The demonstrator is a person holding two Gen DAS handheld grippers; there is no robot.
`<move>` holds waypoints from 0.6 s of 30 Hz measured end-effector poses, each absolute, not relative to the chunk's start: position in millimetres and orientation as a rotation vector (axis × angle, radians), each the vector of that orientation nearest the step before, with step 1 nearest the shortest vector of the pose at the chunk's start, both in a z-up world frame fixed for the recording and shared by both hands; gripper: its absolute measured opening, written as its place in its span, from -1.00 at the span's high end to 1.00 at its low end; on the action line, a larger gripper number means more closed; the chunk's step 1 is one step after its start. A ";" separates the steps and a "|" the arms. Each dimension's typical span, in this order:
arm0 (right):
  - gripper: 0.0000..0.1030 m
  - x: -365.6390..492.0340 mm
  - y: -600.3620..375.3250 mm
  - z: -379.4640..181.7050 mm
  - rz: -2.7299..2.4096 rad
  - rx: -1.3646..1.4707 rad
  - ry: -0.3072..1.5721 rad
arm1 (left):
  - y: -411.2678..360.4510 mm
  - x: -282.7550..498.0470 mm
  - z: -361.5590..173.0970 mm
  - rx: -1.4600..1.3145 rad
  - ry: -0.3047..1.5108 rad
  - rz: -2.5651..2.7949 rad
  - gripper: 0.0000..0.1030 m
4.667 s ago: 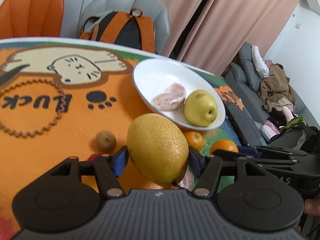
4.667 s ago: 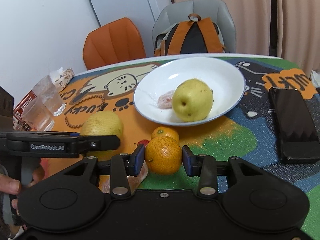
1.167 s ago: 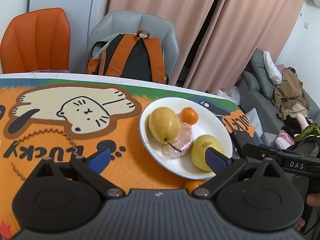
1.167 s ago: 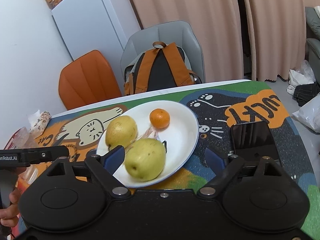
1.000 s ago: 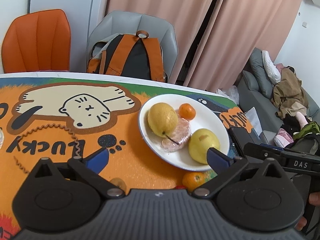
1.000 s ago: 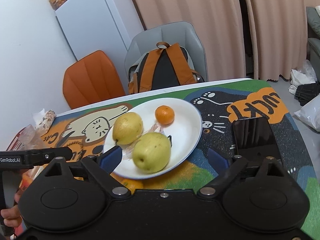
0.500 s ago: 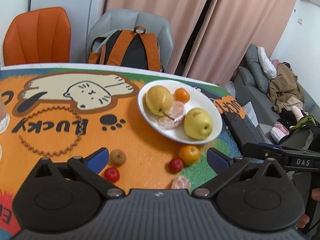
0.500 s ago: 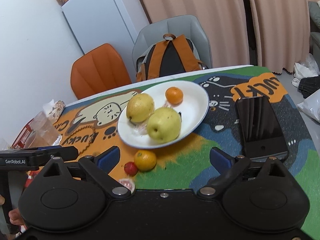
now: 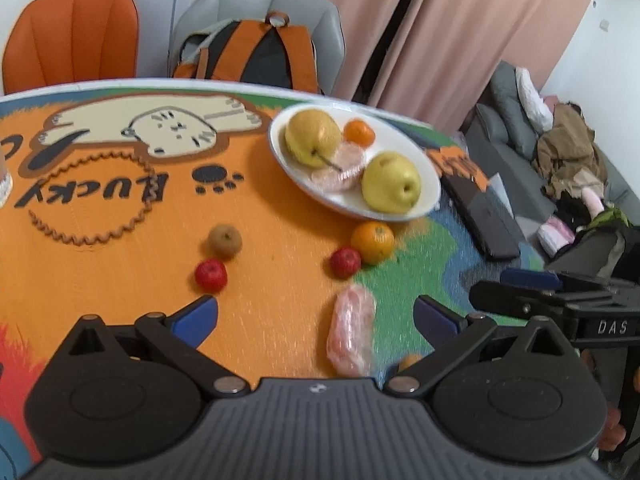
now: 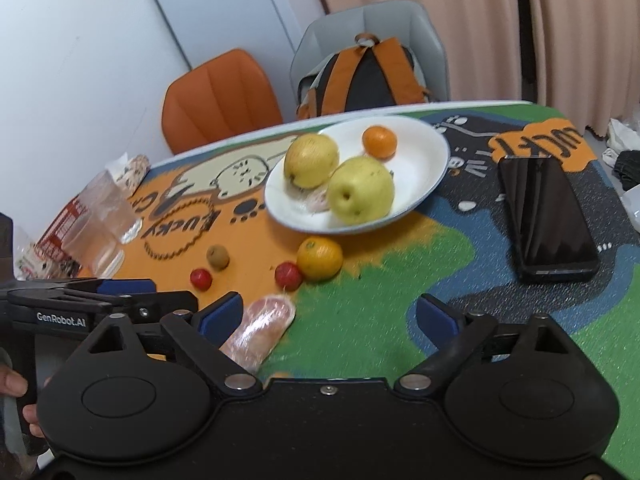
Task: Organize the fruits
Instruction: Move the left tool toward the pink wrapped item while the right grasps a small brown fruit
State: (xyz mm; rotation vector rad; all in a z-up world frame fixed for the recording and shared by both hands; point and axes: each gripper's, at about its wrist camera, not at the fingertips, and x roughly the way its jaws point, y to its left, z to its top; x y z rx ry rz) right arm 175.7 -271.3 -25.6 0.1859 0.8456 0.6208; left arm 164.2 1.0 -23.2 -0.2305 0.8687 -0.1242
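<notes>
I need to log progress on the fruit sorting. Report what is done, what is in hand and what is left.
Done: the white plate holds two pears, a small orange and a wrapped piece.
In hand: nothing; the left hand-held gripper and right hand-held gripper are open and empty.
Left on the mat: an orange, two red fruits, a brown fruit and a wrapped fruit.
</notes>
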 end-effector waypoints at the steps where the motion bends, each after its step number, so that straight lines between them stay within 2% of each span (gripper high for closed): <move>1: -0.70 174.8 -270.9 -27.1 0.622 0.181 0.856 | -0.7 163.0 -25.8 -0.215 0.880 -0.127 -1.00; 10: -0.18 161.2 -270.2 -42.6 0.665 0.165 0.923 | -4.2 154.1 -40.0 -0.206 0.904 -0.138 -0.93; 15: 0.09 154.1 -263.2 -48.3 0.710 0.167 0.946 | -7.5 149.2 -46.0 -0.211 0.910 -0.154 -0.67; 18: 0.15 150.6 -257.3 -51.5 0.732 0.165 0.957 | -6.6 147.9 -49.5 -0.219 0.923 -0.161 -0.46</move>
